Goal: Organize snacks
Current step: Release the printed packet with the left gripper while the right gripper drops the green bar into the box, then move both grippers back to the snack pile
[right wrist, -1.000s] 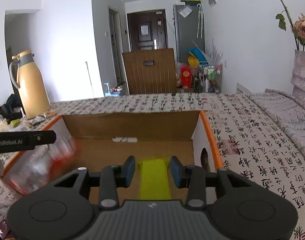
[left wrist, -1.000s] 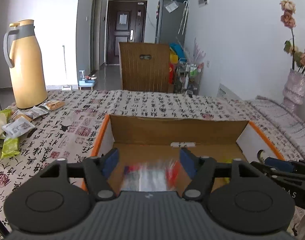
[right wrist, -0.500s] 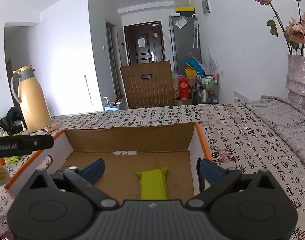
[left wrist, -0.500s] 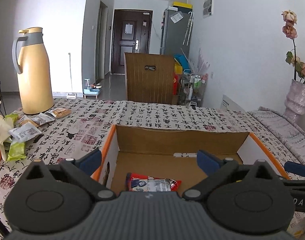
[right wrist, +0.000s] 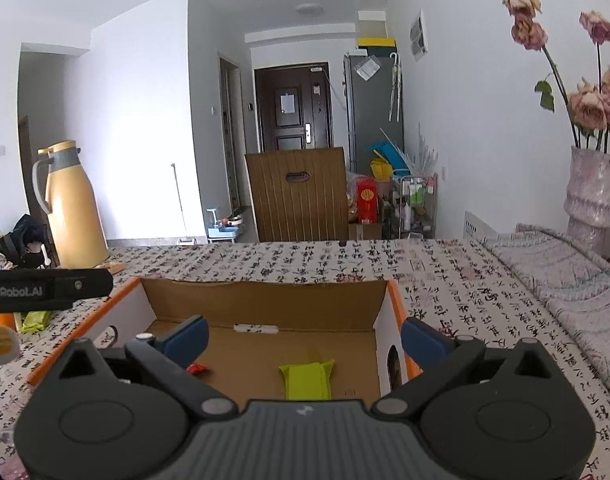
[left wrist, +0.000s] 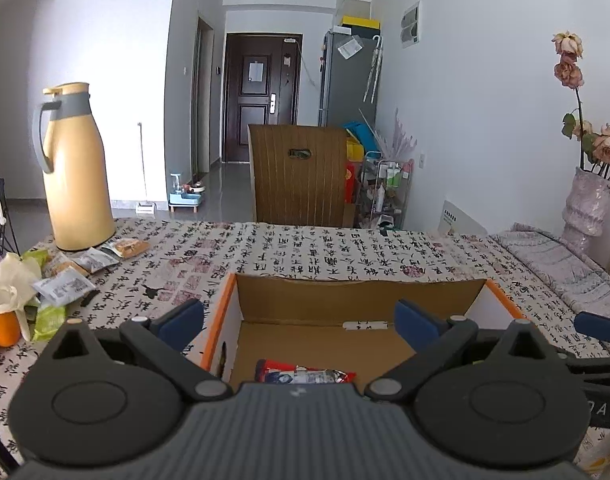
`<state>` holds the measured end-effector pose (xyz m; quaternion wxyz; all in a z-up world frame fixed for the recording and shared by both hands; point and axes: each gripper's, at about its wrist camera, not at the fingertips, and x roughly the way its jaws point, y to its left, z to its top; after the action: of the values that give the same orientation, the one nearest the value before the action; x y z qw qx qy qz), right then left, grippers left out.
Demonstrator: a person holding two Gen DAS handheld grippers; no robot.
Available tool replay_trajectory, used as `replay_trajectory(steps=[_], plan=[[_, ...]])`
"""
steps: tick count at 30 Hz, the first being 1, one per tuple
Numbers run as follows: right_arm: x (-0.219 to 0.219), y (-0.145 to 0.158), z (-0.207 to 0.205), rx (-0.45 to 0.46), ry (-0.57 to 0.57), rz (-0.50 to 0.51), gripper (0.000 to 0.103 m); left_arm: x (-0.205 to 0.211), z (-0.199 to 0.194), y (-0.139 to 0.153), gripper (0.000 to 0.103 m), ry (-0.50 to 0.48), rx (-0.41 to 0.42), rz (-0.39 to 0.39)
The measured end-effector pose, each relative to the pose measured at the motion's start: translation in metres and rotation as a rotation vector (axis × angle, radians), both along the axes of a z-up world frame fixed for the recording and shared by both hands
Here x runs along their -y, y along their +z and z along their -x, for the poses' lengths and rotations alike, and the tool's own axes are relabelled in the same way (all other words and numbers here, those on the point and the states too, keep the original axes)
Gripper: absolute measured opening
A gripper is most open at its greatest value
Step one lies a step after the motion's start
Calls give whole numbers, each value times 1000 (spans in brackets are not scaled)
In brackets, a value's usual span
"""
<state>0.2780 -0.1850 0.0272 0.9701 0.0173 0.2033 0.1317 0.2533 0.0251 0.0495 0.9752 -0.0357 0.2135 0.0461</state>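
An open cardboard box (left wrist: 361,300) with orange-edged flaps sits on the patterned tablecloth; it also shows in the right wrist view (right wrist: 265,304). A red and clear snack packet (left wrist: 305,376) lies on its floor at the left. A green snack packet (right wrist: 307,378) lies on its floor at the right. My left gripper (left wrist: 299,318) is open and empty above the box's near left part. My right gripper (right wrist: 303,336) is open and empty above the box's near right part. Several loose snack packets (left wrist: 65,284) lie on the table at far left.
A tall yellow thermos jug (left wrist: 75,176) stands at the table's back left. An orange object with cream wrapping (left wrist: 3,312) sits at the left edge. A vase of dried roses (right wrist: 591,196) stands at the right. A wooden chair back (left wrist: 301,176) rises behind the table.
Both grippers opened and let go of their packets, which now lie in the box. Both grippers have risen and drawn back from the box.
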Motion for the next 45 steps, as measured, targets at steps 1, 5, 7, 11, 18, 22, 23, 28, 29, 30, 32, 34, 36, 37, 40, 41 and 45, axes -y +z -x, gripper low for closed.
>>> replay_trajectory(steps=[1, 5, 7, 11, 18, 22, 23, 28, 29, 30, 32, 34, 36, 37, 40, 41, 45], plan=[[0, 1, 3, 1, 2, 0, 103, 0, 4, 1, 103, 1, 3, -2], [3, 6, 14, 6, -1, -3, 103, 0, 16, 5, 103, -2, 3, -8], [5, 7, 22, 7, -2, -9, 103, 1, 24, 7, 103, -3, 6, -13], [9, 7, 37, 2, -5, -13, 103, 2, 39, 9, 103, -5, 9, -13], [14, 4, 66, -10, -1, -18, 103, 1, 66, 6, 103, -8, -5, -7], [16, -1, 81, -28, 3, -18, 103, 1, 81, 2, 103, -10, -16, -6], [16, -3, 85, -32, 3, -16, 103, 0, 85, 0, 103, -10, -20, -5], [19, -11, 102, -56, 2, -14, 103, -2, 102, -9, 103, -15, -40, 11], [19, -12, 104, -61, 1, -13, 103, -2, 105, -12, 103, -19, -46, 16], [19, -14, 109, -65, 1, -12, 103, -2, 108, -14, 103, -23, -52, 18], [20, -18, 114, -78, -3, -8, 103, -3, 115, -20, 103, -28, -62, 24], [22, -21, 120, -87, -9, -4, 103, -3, 121, -24, 103, -37, -71, 33], [24, -25, 127, -95, -18, -2, 103, -3, 126, -27, 103, -50, -75, 35], [24, -27, 129, -100, -23, -1, 103, -2, 129, -29, 103, -58, -76, 33], [26, -33, 137, -112, -31, 12, 103, 0, 135, -34, 103, -70, -82, 19], [26, -36, 139, -117, -33, 16, 103, 1, 137, -36, 103, -72, -85, 18], [28, -46, 146, -144, -36, 20, 103, 1, 144, -44, 103, -79, -100, 24]])
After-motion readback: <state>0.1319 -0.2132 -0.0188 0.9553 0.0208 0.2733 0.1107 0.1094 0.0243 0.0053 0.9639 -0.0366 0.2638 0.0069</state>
